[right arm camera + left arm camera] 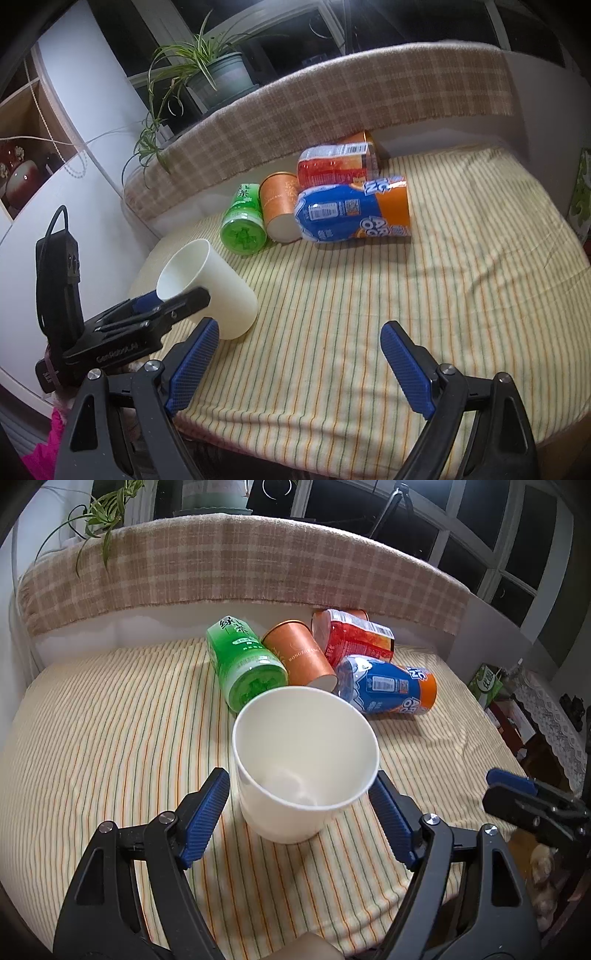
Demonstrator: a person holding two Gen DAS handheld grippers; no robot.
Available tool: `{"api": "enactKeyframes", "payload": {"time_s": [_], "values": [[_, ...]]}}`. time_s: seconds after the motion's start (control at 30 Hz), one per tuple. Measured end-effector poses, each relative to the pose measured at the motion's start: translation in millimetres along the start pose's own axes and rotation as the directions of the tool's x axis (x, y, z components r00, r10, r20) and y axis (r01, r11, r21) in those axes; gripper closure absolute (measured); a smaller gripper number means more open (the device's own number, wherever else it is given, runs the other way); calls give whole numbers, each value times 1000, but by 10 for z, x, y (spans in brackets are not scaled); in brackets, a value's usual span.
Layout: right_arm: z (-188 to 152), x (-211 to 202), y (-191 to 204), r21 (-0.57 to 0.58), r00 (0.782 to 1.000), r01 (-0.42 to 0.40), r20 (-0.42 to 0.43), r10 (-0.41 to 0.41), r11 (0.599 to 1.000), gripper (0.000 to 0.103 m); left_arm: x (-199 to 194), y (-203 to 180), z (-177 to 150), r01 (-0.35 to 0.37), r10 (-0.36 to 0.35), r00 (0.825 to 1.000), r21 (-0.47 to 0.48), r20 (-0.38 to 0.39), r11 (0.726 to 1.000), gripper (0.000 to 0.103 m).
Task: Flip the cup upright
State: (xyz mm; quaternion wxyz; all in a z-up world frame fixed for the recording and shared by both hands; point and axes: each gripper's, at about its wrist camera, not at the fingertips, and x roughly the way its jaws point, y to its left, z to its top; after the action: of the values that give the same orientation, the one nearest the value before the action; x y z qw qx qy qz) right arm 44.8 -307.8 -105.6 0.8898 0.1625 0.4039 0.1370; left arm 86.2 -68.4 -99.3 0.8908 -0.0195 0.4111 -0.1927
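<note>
A white paper cup (303,760) stands tilted on the striped cloth, mouth up and leaning toward my left gripper. My left gripper (301,801) is open, its blue pads either side of the cup's rim, with a gap on each side. In the right wrist view the same cup (210,284) leans left, its base on the cloth, with the left gripper's finger (177,306) across its near side. My right gripper (299,363) is open and empty, to the right of the cup near the cloth's front edge.
Several cups lie on their sides at the back: green (243,664), orange (303,653), red (351,635), blue and orange (388,686). A plaid-covered backrest (236,565) bounds the far side. The striped cloth (424,295) drops off at front and right.
</note>
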Motion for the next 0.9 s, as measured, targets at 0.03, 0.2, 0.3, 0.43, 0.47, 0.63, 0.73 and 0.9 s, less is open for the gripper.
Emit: {"api": "enactKeyframes", "payload": {"time_s": [0.03, 0.2, 0.3, 0.43, 0.47, 0.63, 0.73, 0.9], "values": [[5, -6, 5, -4, 1000, 5, 6, -5, 1000, 12, -7, 7, -12, 4, -4, 1000, -3, -4, 1000, 22], [36, -34, 48, -41, 998, 47, 48, -45, 998, 12, -70, 66, -59, 8, -8, 1000, -17, -5, 1000, 15], [42, -61, 109, -81, 992, 95, 87, -88, 992, 11, -154, 124, -98, -2, 2, 1000, -32, 4, 999, 15], [57, -113, 191, -119, 984, 135, 134, -119, 984, 9, -334, 173, -146, -41, 43, 998, -34, 55, 999, 15], [59, -126, 218, -129, 981, 146, 146, -127, 981, 8, -399, 186, -156, -53, 56, 996, -39, 76, 998, 15], [67, -185, 368, -179, 968, 183, 204, -146, 967, 3, -677, 204, -176, -124, 130, 974, -43, 186, 991, 13], [63, -229, 462, -203, 959, 205, 238, -155, 957, 0, -853, 219, -181, -157, 168, 950, -63, 263, 986, 10], [57, -270, 587, -229, 947, 230, 279, -162, 946, 0, -1108, 216, -189, -227, 239, 895, -77, 376, 971, 10]]}}
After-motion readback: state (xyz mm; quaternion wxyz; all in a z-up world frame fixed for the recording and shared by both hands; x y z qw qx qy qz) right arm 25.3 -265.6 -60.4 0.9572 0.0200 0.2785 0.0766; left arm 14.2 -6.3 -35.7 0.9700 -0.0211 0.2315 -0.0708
